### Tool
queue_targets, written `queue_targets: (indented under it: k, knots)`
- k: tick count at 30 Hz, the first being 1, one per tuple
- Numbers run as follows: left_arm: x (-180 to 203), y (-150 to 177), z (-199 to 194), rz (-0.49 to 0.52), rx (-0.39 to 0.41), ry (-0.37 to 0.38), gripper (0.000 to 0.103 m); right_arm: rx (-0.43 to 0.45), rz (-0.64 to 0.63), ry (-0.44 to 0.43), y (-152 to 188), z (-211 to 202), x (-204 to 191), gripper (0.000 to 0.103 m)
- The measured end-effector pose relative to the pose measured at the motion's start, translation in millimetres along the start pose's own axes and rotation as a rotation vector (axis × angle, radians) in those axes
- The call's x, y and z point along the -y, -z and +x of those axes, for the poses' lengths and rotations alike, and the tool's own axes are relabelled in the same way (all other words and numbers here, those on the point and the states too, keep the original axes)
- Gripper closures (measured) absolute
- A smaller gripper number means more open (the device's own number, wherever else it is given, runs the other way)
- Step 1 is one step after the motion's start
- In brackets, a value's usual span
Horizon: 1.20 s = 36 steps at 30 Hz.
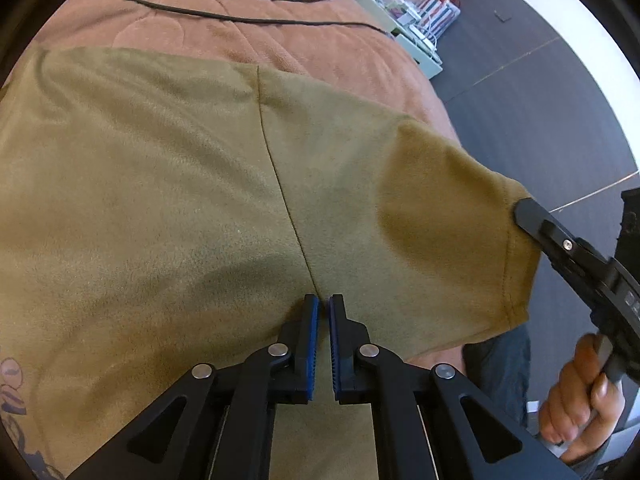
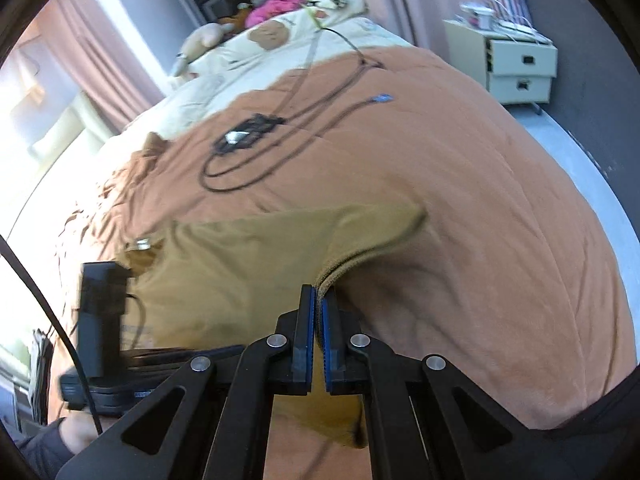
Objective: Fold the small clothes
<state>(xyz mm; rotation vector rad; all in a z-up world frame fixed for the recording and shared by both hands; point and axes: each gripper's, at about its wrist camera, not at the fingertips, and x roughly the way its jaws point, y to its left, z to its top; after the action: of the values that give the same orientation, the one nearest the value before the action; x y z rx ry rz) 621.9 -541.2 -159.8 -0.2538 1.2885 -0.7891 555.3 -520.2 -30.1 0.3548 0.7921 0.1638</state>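
An olive-tan T-shirt (image 1: 168,184) lies spread on a brown quilted bed cover (image 1: 280,32). My left gripper (image 1: 324,300) is shut on the shirt at the base of its sleeve seam. The sleeve (image 1: 452,216) stretches to the right, where my right gripper (image 1: 528,210) grips its hem. In the right wrist view my right gripper (image 2: 319,292) is shut on the ribbed sleeve hem (image 2: 340,272), lifted a little above the cover. The shirt (image 2: 224,264) spreads to the left there, and the left gripper's body (image 2: 100,312) shows at the left.
A black cable loop (image 1: 224,4) with a small device (image 2: 244,136) lies on the cover beyond the shirt. A cream blanket and plush toys (image 2: 280,4) sit at the bed's far end. A bedside drawer unit (image 2: 516,68) stands right of the bed on grey floor (image 1: 540,92).
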Motion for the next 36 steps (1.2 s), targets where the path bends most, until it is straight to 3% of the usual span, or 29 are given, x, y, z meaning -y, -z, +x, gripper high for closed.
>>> queue_targets:
  k: [12, 27, 29, 30, 31, 33, 36]
  knots:
    - [-31, 1, -71, -0.027, 0.085, -0.042, 0.098, -0.02, -0.103, -0.074, 10, -17, -35, 0.103]
    - [-73, 6, -120, -0.082, 0.132, -0.087, 0.098, -0.144, -0.18, -0.148, 18, 17, -84, 0.102]
    - [-76, 8, -125, -0.087, 0.134, -0.092, 0.096, -0.177, -0.176, -0.166, 17, 22, -87, 0.097]
    - [-77, 8, -127, -0.09, 0.135, -0.094, 0.094, -0.19, -0.175, -0.167, 16, 23, -88, 0.081]
    - [-78, 9, -129, -0.091, 0.136, -0.094, 0.092, -0.187, -0.171, -0.175, 16, 22, -87, 0.056]
    - [-77, 9, -130, -0.086, 0.141, -0.101, 0.081, -0.139, -0.158, -0.177, 14, 13, -84, 0.038]
    - [-73, 9, -131, -0.068, 0.15, -0.111, 0.076, -0.109, -0.121, -0.159, 14, 1, -73, 0.038]
